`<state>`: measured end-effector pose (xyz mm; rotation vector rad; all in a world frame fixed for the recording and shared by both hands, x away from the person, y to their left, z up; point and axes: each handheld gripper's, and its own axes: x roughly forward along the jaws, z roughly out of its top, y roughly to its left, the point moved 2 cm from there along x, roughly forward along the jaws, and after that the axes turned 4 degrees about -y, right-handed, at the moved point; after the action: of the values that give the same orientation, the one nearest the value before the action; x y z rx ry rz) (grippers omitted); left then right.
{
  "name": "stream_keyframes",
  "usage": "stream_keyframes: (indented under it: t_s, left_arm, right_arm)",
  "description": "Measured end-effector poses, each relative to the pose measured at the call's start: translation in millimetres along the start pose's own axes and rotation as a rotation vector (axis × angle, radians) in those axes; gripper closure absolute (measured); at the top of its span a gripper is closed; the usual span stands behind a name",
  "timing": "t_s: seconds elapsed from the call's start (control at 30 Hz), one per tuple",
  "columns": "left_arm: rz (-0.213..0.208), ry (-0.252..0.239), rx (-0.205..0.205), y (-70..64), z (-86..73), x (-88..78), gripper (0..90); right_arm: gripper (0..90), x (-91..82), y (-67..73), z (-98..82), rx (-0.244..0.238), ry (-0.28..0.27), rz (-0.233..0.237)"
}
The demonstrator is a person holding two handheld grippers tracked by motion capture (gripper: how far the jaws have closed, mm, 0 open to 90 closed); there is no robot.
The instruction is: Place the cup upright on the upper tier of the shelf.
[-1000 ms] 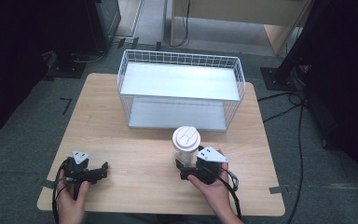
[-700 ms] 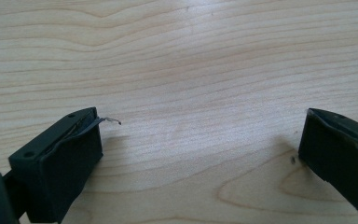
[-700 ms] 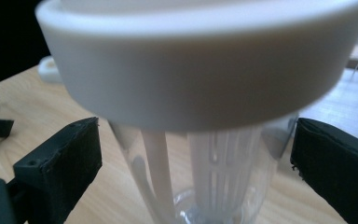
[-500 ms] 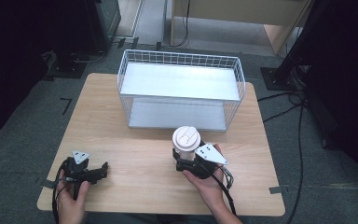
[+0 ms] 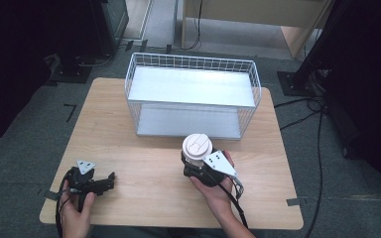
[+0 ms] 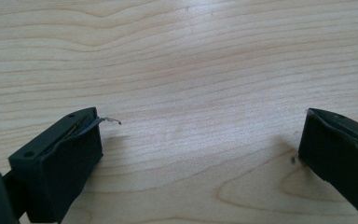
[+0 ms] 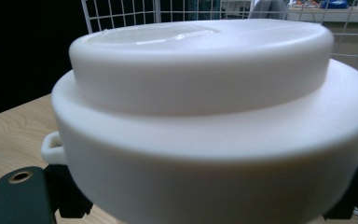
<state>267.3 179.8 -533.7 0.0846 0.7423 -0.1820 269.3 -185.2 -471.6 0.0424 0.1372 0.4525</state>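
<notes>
Your right gripper [image 5: 194, 167] hides the cup [image 5: 197, 146] body below its lid; whether the pads touch it, you cannot tell

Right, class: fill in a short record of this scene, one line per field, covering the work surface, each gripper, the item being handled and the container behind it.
surface: wooden table
left gripper: open, fingers spread over bare wood, holding nothing
right gripper: its fingers have just been closing and now sit at the sides of the cup
cup: white lidded cup, upright on the table, in front of the basket
basket: white wire basket at the far side of the table, nothing visible inside
</notes>
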Motion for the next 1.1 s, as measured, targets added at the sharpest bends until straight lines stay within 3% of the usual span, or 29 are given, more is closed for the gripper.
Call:
stream_keyframes:
  t_s: [0.57, 1.1]
  left_arm:
    - [0.0, 0.0, 0.0, 0.0, 0.0, 0.0, 0.0]
    - [0.001, -0.001, 0.001, 0.1, 0.1, 0.1, 0.0]
  right_arm:
    - [15.4, -1.6, 12.1, 4.5, -0.042, -0.023, 0.0]
    - [15.6, -10.1, 10.7, 47.1, -0.056, -0.113, -0.009]
